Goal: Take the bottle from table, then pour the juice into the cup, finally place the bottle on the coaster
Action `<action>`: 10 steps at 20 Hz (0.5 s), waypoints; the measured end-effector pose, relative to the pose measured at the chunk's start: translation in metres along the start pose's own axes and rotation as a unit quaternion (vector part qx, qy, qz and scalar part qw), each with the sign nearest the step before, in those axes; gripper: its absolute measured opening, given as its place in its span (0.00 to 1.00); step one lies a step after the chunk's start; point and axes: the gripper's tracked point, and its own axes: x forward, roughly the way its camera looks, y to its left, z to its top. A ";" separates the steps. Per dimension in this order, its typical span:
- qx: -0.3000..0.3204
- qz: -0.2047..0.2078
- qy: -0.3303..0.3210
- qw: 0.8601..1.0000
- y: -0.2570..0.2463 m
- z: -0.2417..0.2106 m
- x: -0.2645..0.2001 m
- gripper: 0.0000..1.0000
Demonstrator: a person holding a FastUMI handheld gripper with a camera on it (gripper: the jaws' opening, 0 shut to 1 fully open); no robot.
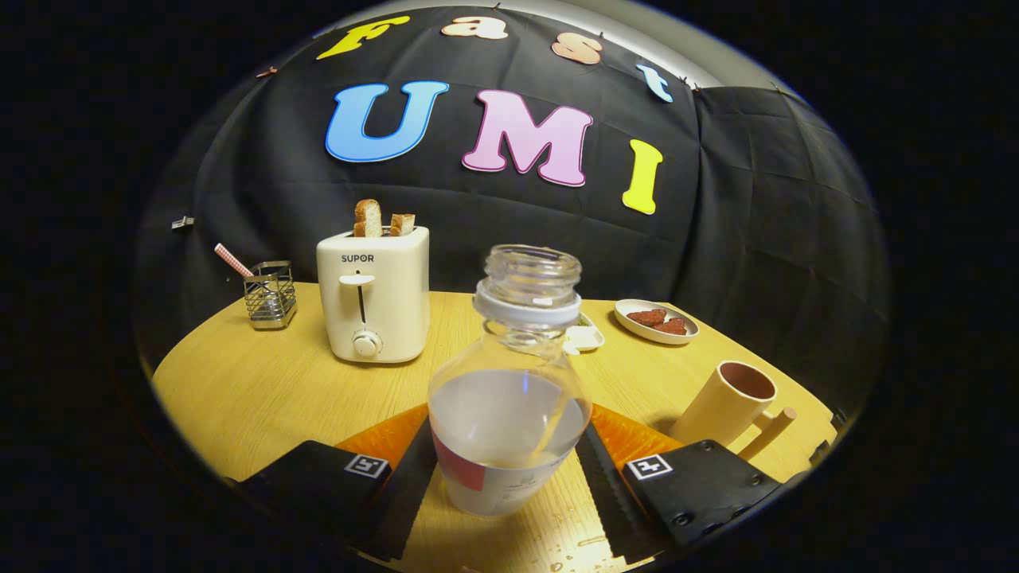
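Standing upright on the table [263, 390], the bottle [509, 398] sits between the fingers of the gripper [509, 477]: clear plastic, uncapped, a pale ring under the threaded neck, cloudy juice filling roughly the lower half, a label with a red patch near the base. Both fingers lie against its sides; clamped on it as far as visible. Droplets on the wood just below. Cup [728, 402] with a stick handle beside the right finger. Beyond: toaster [372, 294] holding bread, small plate [657, 321], wire basket [269, 294].

Toaster [372, 294], wire holder [269, 296], snack plate [656, 321].
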 end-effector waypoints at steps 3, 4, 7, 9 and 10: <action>0.009 0.000 -0.007 1.000 0.000 0.004 0.002 0.82; 0.012 -0.001 -0.005 1.000 -0.002 0.003 0.002 0.81; 0.028 -0.005 0.009 1.000 -0.007 0.000 0.001 0.78; 0.040 0.007 0.017 0.999 -0.006 0.002 -0.003 0.76; 0.048 0.022 0.018 0.998 -0.001 0.006 -0.007 0.75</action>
